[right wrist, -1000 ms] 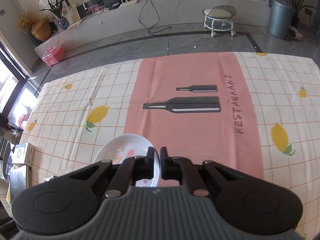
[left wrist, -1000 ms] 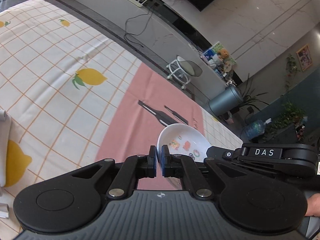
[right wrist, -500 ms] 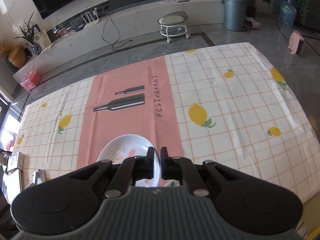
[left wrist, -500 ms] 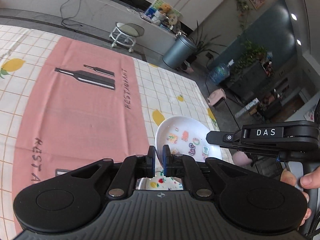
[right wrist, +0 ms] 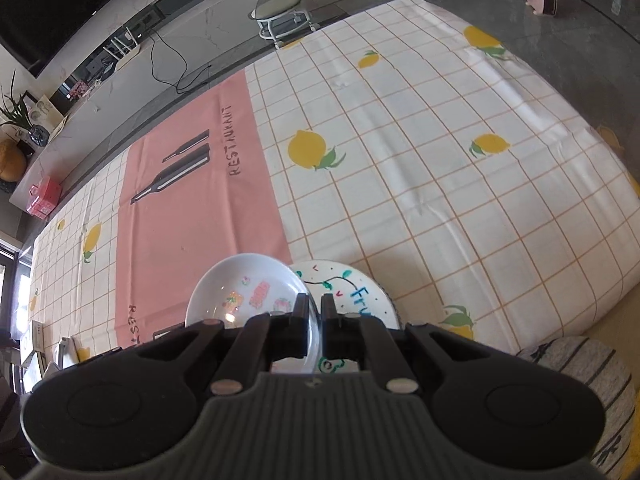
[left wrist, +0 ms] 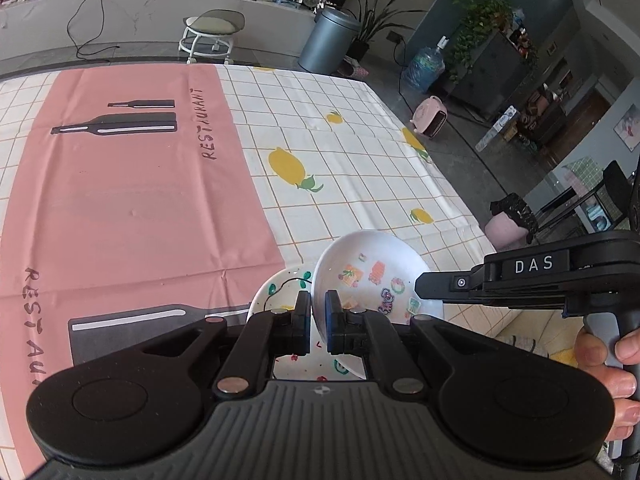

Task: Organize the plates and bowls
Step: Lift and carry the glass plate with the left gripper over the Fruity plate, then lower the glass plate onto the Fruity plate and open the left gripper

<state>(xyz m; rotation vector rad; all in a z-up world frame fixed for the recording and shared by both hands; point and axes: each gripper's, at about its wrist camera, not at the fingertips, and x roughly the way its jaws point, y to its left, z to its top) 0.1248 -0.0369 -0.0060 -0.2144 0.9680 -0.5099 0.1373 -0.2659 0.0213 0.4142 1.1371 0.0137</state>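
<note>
A white bowl [left wrist: 372,276] with colourful stickers inside is carried by both grippers at opposite sides of its rim. My left gripper [left wrist: 318,302] is shut on the bowl's left rim. In its own view my right gripper [right wrist: 316,304] is shut on the bowl's [right wrist: 248,284] right rim. From the left wrist, the right gripper [left wrist: 424,284] shows side-on, reaching the bowl from the right. Just under the bowl a white plate [right wrist: 354,286] with a green vine and blue lettering lies on the tablecloth, its edge [left wrist: 276,290] peeking out at the bowl's left.
The table [right wrist: 440,168] wears a lemon-check cloth with a pink band [left wrist: 132,200]. Its right edge [left wrist: 460,208] and front corner lie close to the plate. A person's hand [left wrist: 608,360] grips the right handle. A striped cushion [right wrist: 580,372] sits below the corner.
Both grippers carried the bowl rightward across the table, from the pink band to above the decorated plate near the right edge. Both views rolled as they went.
</note>
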